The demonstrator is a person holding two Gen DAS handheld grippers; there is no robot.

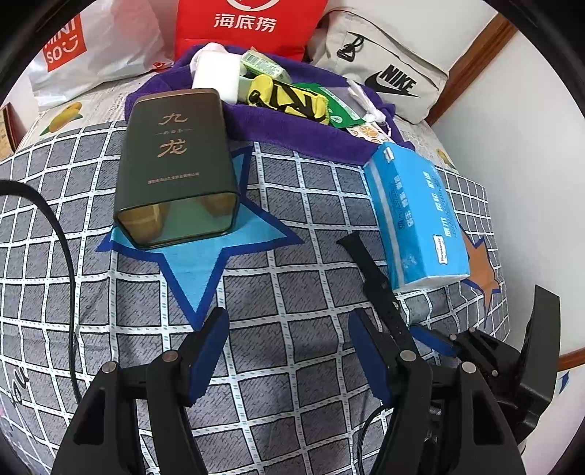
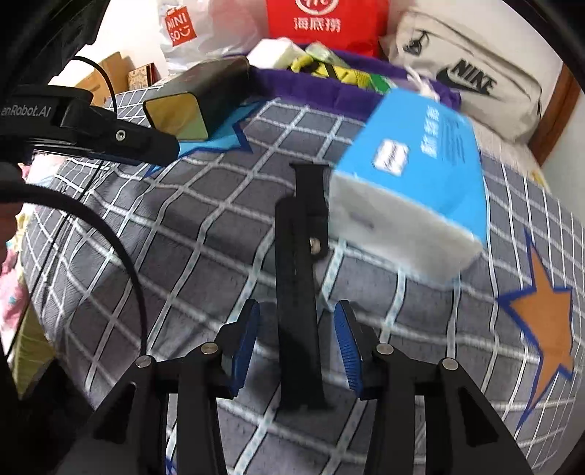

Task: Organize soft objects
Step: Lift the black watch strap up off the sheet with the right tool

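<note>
Tissue pack [image 1: 416, 215] lies on bedsheet [image 1: 285, 292] nr purple cloth [image 1: 292, 131]; L gripper [image 1: 289, 350] & R gripper [image 2: 297, 347] both wide apart, holding nothing.

The right gripper [image 2: 297, 347] hangs over a bed [image 2: 204, 234] covered in a grey checked sheet, its blue-padded fingers [image 2: 245, 345] spread apart with nothing between them except a black bar running forward from the rig. Just ahead and to the right, a blue tissue pack [image 2: 420, 171] appears blurred, one end raised off the sheet. Farther back a dark tin [image 2: 204, 95] lies on its side beside a purple cloth [image 2: 310, 91] heaped with small items. A red bag [image 2: 325, 22], a Miniso bag [image 2: 182, 29] and a Nike bag [image 2: 471, 80] line the far edge. The left gripper [image 2: 109, 135] enters from the left.
</note>
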